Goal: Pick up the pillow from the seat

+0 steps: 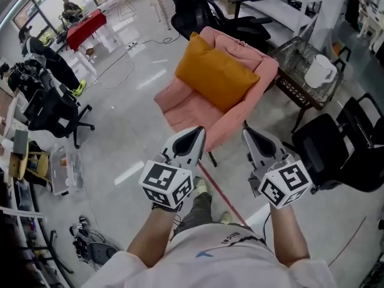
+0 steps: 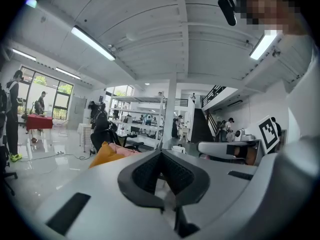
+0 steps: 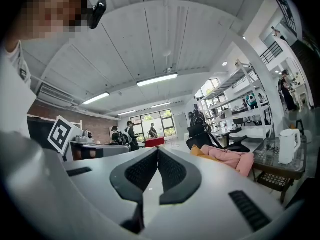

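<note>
Short of the seat (image 1: 180, 110), my left hand-held gripper (image 1: 195, 131) and right hand-held gripper (image 1: 249, 131), both pressed together, must approach the pillow (image 1: 216, 77) and spread.

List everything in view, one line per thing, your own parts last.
pillow: one, orange, leaning against the armchair's back, on its seat
armchair: one, pink, centre of the floor, ahead of the grippers
side table: one, glass top with dark frame, right of the armchair
kettle: one, white, on the side table
office chairs: at least three, black, at left, at right and behind the armchair
red table: one, red, far upper left
left gripper: one, grey, jaws shut, empty, short of the armchair
right gripper: one, grey, jaws shut, empty, beside the left one
</note>
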`<action>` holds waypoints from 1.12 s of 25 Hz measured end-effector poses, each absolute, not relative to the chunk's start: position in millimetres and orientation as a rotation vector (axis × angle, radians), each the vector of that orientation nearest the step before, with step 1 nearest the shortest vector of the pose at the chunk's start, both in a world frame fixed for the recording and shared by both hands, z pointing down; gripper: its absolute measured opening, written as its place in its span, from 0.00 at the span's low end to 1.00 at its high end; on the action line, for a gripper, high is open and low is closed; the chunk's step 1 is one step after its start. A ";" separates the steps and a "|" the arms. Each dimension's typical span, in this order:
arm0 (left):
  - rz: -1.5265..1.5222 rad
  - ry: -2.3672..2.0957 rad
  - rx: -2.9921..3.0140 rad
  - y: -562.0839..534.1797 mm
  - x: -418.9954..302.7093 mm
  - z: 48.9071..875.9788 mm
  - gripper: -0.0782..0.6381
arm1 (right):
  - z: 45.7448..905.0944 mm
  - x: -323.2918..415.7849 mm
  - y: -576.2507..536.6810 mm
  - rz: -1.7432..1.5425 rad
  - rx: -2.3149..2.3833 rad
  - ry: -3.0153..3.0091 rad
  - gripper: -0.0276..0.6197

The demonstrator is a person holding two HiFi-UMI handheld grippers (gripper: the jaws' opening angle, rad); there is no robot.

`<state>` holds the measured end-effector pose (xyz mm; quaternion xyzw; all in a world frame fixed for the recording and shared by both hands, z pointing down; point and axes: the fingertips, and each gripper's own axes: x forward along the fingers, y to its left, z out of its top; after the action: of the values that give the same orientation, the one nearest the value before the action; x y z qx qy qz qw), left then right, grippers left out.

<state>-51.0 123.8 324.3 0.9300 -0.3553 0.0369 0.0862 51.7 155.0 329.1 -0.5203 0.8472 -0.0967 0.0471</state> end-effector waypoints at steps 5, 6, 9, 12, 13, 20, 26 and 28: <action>0.119 -1.041 2.776 49.4 -54.2 335.9 0.12 | 339.1 47.9 86.7 -0.324 -1.611 2.575 0.07; 0.126 -1.030 2.783 35.3 -53.8 338.5 0.12 | 341.6 46.1 71.8 -0.334 -1.620 2.571 0.07; 0.148 -0.991 2.793 -9.4 -55.3 347.4 0.12 | 349.3 36.3 27.9 -0.354 -1.646 2.572 0.07; 0.156 -0.950 2.803 -53.2 -59.9 351.2 0.12 | 351.1 27.9 -12.1 -0.356 -1.676 2.564 0.07; 0.155 -0.938 2.810 -67.1 -61.6 350.9 0.12 | 350.2 26.0 -24.7 -0.351 -1.687 2.558 0.07; 0.159 -0.861 2.826 -131.5 -61.0 357.7 0.12 | 354.1 13.4 -85.0 -0.344 -1.703 2.566 0.07; 0.171 -0.843 2.817 -170.4 -40.3 374.3 0.12 | 370.5 29.0 -129.4 -0.368 -1.732 2.582 0.07; 0.172 -0.845 2.798 -182.0 -27.1 381.5 0.12 | 377.0 40.8 -144.4 -0.378 -1.739 2.602 0.07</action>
<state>-27.1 -182.0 381.5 0.9502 -0.2869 0.0585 0.1065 40.8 -144.4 377.0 -0.5516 0.8254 -0.1199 -0.0056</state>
